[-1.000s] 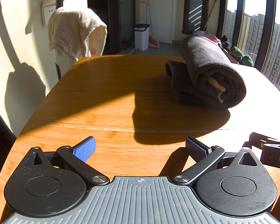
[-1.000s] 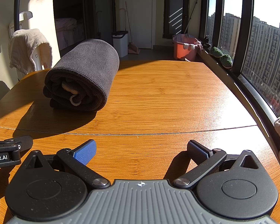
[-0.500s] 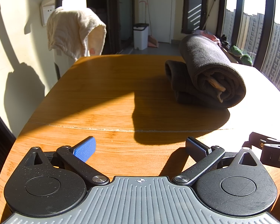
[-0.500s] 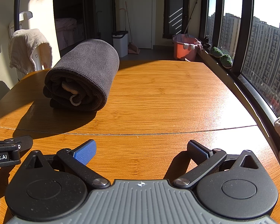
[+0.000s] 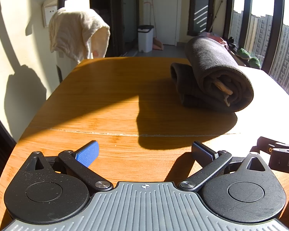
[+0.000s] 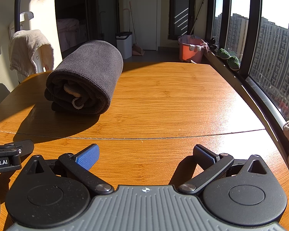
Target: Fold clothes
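A dark grey garment, rolled into a thick bundle (image 5: 215,77), lies on the wooden table (image 5: 109,88); in the right wrist view the same roll (image 6: 86,79) sits at the left, its open end facing me with a pale cord showing. My left gripper (image 5: 144,152) stands open near the table's front edge, well short of the roll, nothing between its fingers. My right gripper (image 6: 145,154) is open too, to the right of the roll, holding nothing. Each gripper shows at the edge of the other's view.
A cream cloth (image 5: 75,32) hangs over a white appliance beyond the table's far left corner. A white bin (image 6: 124,44) and an orange basin (image 6: 190,50) stand on the floor behind. Windows (image 6: 269,57) run along the right side.
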The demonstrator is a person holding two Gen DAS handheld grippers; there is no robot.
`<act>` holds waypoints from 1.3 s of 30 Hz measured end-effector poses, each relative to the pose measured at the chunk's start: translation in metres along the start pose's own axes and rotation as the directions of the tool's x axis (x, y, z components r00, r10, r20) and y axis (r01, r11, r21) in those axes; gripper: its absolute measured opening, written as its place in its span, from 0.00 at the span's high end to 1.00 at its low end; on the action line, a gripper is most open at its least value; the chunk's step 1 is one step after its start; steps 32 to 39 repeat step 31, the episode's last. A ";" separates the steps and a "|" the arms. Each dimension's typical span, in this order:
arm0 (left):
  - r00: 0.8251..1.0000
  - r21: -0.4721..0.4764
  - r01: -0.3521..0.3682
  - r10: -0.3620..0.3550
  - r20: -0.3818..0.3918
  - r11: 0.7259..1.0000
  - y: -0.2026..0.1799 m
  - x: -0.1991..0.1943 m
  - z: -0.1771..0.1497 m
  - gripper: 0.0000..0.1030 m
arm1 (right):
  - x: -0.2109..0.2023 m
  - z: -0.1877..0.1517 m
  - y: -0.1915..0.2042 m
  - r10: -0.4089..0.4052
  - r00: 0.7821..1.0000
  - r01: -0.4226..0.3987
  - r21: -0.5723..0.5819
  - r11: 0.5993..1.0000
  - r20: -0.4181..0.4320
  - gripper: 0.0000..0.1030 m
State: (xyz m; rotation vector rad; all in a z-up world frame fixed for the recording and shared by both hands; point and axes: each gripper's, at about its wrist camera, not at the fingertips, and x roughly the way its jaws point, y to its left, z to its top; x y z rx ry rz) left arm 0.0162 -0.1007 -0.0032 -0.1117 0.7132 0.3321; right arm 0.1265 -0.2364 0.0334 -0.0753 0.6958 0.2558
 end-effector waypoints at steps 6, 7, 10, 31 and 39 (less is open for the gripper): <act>1.000 0.006 0.006 -0.006 -0.004 1.000 -0.001 0.000 0.001 0.00 | 0.005 0.004 0.003 0.033 0.999 -0.033 -0.029 0.999 -0.001 0.00; 1.000 0.010 0.011 -0.011 -0.004 1.000 -0.001 0.001 0.001 0.00 | 0.006 0.005 0.004 0.045 0.999 -0.045 -0.038 0.998 -0.001 0.00; 1.000 0.021 0.026 -0.026 -0.007 0.999 -0.003 0.002 0.002 0.00 | 0.005 0.006 0.004 0.057 0.998 -0.057 -0.048 0.997 -0.002 0.00; 0.997 -0.003 0.074 -0.074 0.007 0.997 -0.006 0.000 0.002 0.00 | 0.000 0.006 -0.004 0.084 0.996 -0.086 -0.063 0.994 -0.041 0.00; 0.997 -0.003 0.074 -0.074 0.007 0.997 -0.006 0.000 0.002 0.00 | 0.000 0.006 -0.004 0.084 0.996 -0.086 -0.063 0.994 -0.041 0.00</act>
